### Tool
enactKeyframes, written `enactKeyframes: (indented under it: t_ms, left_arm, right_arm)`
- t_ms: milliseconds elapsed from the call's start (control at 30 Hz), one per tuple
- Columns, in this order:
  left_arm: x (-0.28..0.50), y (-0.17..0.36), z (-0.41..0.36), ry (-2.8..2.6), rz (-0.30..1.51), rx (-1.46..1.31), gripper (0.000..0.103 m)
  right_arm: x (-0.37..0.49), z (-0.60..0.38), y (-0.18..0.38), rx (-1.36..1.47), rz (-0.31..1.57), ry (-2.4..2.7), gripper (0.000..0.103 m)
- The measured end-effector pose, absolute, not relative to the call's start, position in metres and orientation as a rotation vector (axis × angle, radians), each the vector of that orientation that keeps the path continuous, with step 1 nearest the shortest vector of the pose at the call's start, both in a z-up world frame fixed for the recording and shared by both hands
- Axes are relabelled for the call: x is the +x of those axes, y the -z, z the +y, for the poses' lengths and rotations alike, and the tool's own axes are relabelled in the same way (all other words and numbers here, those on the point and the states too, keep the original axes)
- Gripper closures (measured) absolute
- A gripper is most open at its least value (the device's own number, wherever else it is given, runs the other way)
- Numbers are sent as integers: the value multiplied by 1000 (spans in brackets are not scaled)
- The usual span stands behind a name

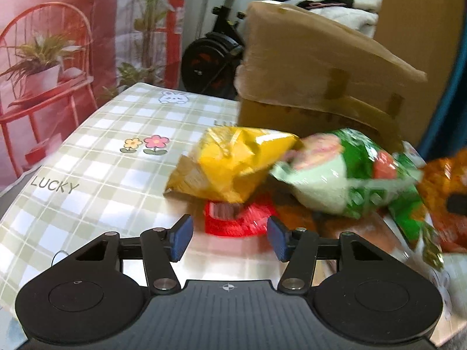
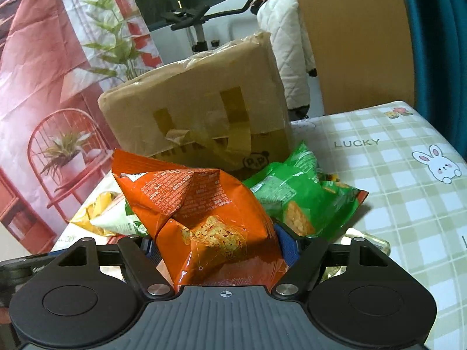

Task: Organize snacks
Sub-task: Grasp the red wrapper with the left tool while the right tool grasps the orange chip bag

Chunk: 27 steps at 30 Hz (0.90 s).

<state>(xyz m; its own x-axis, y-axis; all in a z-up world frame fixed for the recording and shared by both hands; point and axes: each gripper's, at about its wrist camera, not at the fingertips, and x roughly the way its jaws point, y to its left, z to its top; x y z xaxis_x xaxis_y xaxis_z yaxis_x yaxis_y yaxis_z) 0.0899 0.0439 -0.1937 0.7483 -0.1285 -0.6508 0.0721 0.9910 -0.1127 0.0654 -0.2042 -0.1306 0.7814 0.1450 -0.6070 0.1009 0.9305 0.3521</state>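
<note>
The right gripper [image 2: 219, 250] has its jaws clamped on an orange snack bag [image 2: 204, 218], the crinkled packet bulging up between the blue pads [image 2: 287, 248] and hiding most of the left-hand one. Behind that bag, in the right wrist view, a green snack bag [image 2: 300, 195] lies on the worktop [image 2: 408, 204], which is covered by a green-and-white checked cloth printed with rabbits, flowers and the word LUCKY. A taped cardboard box [image 2: 204, 110] stands just behind the pile. The left gripper [image 1: 230, 237] hangs over the near edge of the heap with its jaws partly apart — nothing sits between the blue pads [image 1: 182, 237], and no packet touches them. Just ahead of its fingertips lies a red snack packet [image 1: 239, 218], partly tucked under a yellow snack bag [image 1: 230, 163] that rests on the cloth. To the right of the yellow one, a pale green and white bag [image 1: 344, 172] shows blurred, overlapping the yellow bag's corner, and the orange bag [image 1: 446, 192] appears at the far right edge of that view. Past the worktop hangs a backdrop [image 1: 58, 58] printed with a red chair and potted plants — beside it stands an exercise bike [image 1: 216, 49].
</note>
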Motion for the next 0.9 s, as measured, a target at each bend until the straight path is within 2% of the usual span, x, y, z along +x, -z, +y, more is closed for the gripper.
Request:
enactKeyframes:
  t_ms: [167, 333, 433, 600, 700, 733, 767, 833, 900]
  left_arm:
    - [120, 204, 46, 90, 703, -123, 32]
    - [146, 222, 38, 81, 771, -137, 30]
    - [151, 232, 30, 75, 774, -91, 24]
    - [149, 239, 32, 79, 824, -70, 22]
    - [143, 241, 32, 79, 845, -19, 27]
    - [139, 241, 33, 92, 843, -6, 32]
    - [135, 240, 33, 104, 841, 4, 43]
    - [130, 237, 34, 118, 849, 27, 56]
    - [124, 236, 35, 124, 863, 31, 56]
  right_arm:
    - [66, -207, 139, 403, 695, -11, 32]
    - [68, -209, 141, 401, 696, -12, 32]
    - [70, -207, 142, 396, 701, -13, 32]
    - [71, -209, 145, 405, 704, -17, 32]
    - [71, -210, 146, 414, 702, -13, 32]
    - [71, -210, 146, 415, 701, -13, 32]
    - [71, -210, 147, 416, 699, -13, 32]
    - [70, -210, 146, 418, 698, -15, 32]
    - [69, -209, 146, 421, 695, -19, 32]
